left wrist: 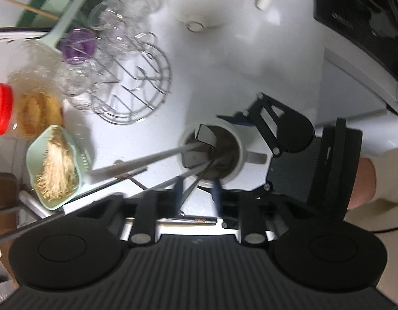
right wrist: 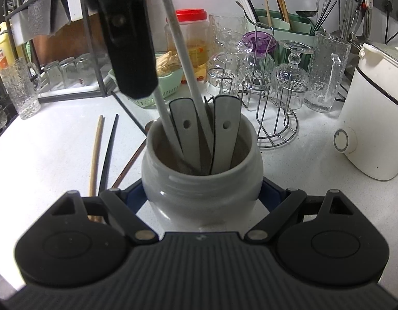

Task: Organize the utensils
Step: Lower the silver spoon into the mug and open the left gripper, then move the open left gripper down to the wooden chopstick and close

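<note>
So the grey ceramic jar (right wrist: 202, 178) sits right between the right gripper (right wrist: 202, 193) jaws, which are pinching its belly from both sides. Inside it stand two flat grey handles (right wrist: 188, 137) and a pair of white chopsticks (right wrist: 183, 59) leaning up out of the mouth. The left gripper (left wrist: 197, 193) hangs straight over the jar, jaws spread a bit, with the chopsticks running up between them and nothing squeezed as far as I can see. On the table (right wrist: 56, 152) off to the left of the right jaws lie a tan chopstick (right wrist: 95, 152) and a black chopstick (right wrist: 109, 149). Beyond the jaws there's a wire glass rack (right wrist: 273, 108) and a white kettle (right wrist: 374, 118).
</note>
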